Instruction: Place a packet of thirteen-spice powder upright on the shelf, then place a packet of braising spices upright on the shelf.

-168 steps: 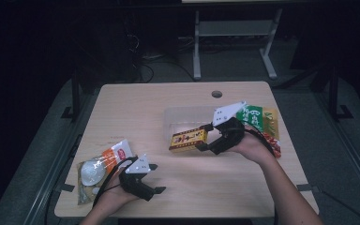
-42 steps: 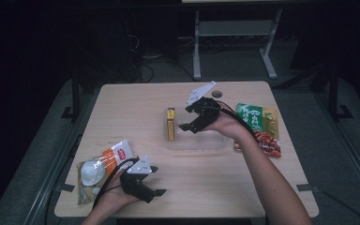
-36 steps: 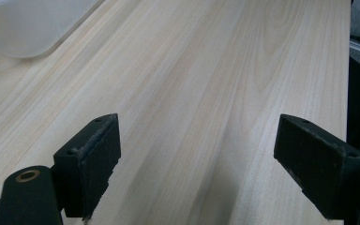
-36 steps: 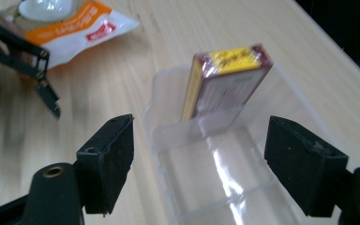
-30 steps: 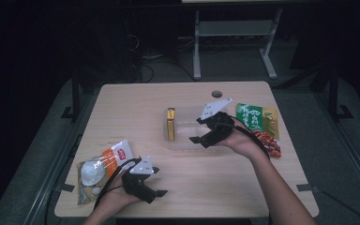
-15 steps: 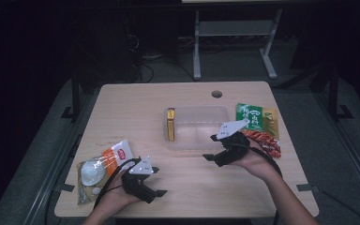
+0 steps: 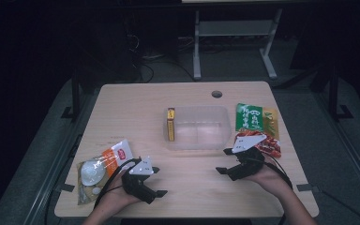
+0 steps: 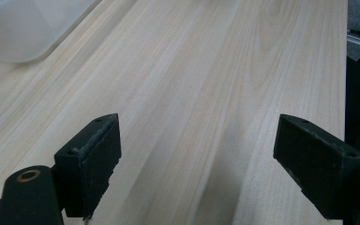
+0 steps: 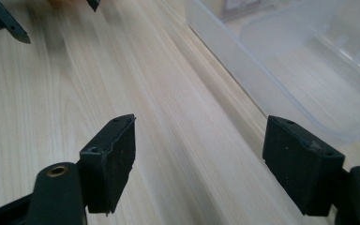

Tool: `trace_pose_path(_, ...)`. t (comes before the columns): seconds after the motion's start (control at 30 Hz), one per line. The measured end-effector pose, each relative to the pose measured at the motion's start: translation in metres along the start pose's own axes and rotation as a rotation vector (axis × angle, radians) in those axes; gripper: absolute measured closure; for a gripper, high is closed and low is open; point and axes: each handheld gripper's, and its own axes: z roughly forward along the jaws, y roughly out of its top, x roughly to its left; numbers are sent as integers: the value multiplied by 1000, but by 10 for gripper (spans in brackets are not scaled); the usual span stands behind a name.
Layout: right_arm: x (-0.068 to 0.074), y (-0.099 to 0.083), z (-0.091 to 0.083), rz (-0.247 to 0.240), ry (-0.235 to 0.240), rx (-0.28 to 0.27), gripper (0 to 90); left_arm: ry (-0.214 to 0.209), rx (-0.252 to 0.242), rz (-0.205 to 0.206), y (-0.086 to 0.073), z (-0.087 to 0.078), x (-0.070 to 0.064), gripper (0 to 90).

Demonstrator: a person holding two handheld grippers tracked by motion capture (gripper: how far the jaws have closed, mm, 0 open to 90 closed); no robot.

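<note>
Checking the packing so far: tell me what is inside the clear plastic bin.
One yellow snack box stands on edge against the left wall of the clear bin. The rest of the bin's floor looks bare. The box's far side is hidden.

Dim dark surroundings, evenly lit table point(image 7: 187, 178); right gripper view blurred toward its top.

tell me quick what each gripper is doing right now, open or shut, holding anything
Left gripper: open, holding nothing, jaws spread over bare table.
Right gripper: open, holding nothing, beside the clear plastic container.
</note>
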Motion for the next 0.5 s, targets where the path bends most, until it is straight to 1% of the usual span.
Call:
trace_pose_path(0.1,-1,-8,-3,12,-6,15,256,0,4,10,0,0,-1,148)
trace_pose_path(0.13,-1,-8,-3,12,-6,15,256,0,4,10,0,0,-1,148)
trace_pose_path(0.17,-3,-12,-5,15,-14,29,262,-1,-2,11,0,0,-1,148)
trace_pose_path(0.2,-4,-14,-6,15,-20,32,263,-1,-2,10,0,0,-1,148)
trace_pose_path(0.23,-6,-16,-7,16,-31,35,277,-1,-2,11,0,0,-1,148)
trace_pose_path(0.27,-9,-17,-9,27,-34,37,291,-3,-6,5,0,0,-1,148)
trace_pose_path(0.33,-16,-20,-11,44,-38,23,303,-2,-4,11,0,0,-1,148)
trace_pose_path(0.4,-22,-23,-12,60,-50,20,321,-2,-3,9,0,0,-2,148)
trace_pose_path(0.43,-25,-25,-13,62,-61,19,339,-2,0,13,1,0,-3,148)
trace_pose_path(0.5,-31,-27,-15,78,-96,18,381,-6,2,16,1,1,-3,148)
